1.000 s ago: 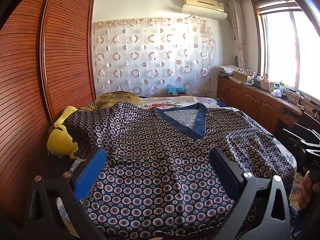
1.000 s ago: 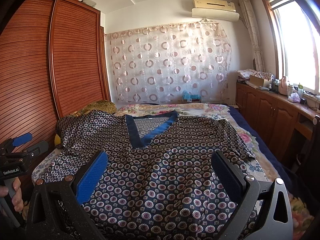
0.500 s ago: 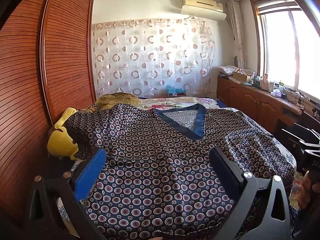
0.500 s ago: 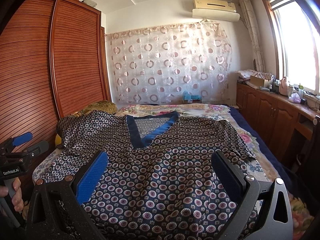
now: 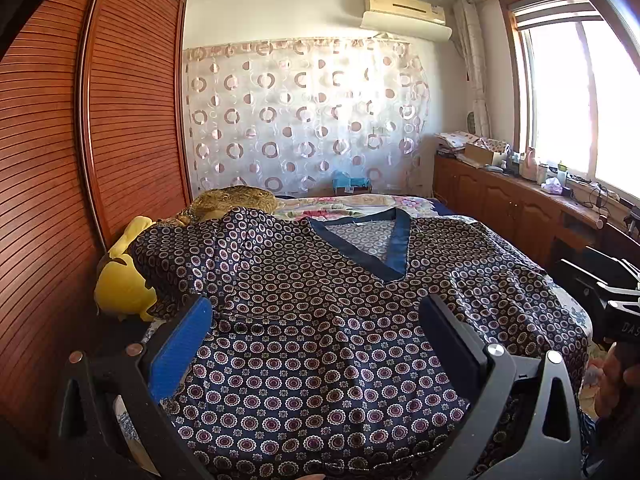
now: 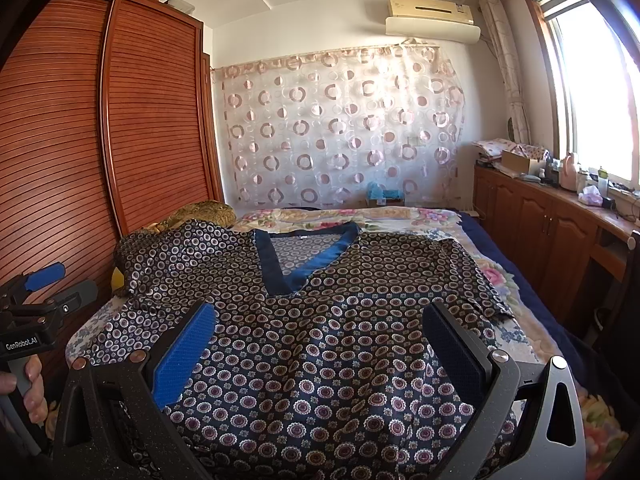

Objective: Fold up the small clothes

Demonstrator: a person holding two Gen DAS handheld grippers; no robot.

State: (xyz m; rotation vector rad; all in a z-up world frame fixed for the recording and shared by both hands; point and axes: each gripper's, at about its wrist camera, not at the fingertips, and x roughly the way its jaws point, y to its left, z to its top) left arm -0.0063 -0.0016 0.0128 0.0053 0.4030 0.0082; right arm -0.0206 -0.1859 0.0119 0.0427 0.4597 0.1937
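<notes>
A dark navy top (image 5: 320, 320) with a circle print and a blue V-neck band (image 5: 394, 248) lies spread flat on the bed, neck away from me; it also shows in the right wrist view (image 6: 340, 340). Its left sleeve drapes over a yellow plush toy (image 5: 120, 280). My left gripper (image 5: 316, 316) is open and empty, hovering over the top's lower left part. My right gripper (image 6: 320, 320) is open and empty over the lower right part. Each gripper also shows at the edge of the other's view.
A wooden slatted wardrobe (image 5: 80, 160) stands along the bed's left side. A low wooden cabinet (image 6: 560, 232) with clutter runs under the window on the right. A floral bedspread (image 6: 360, 216) and a brown pillow (image 5: 236, 200) lie beyond the top.
</notes>
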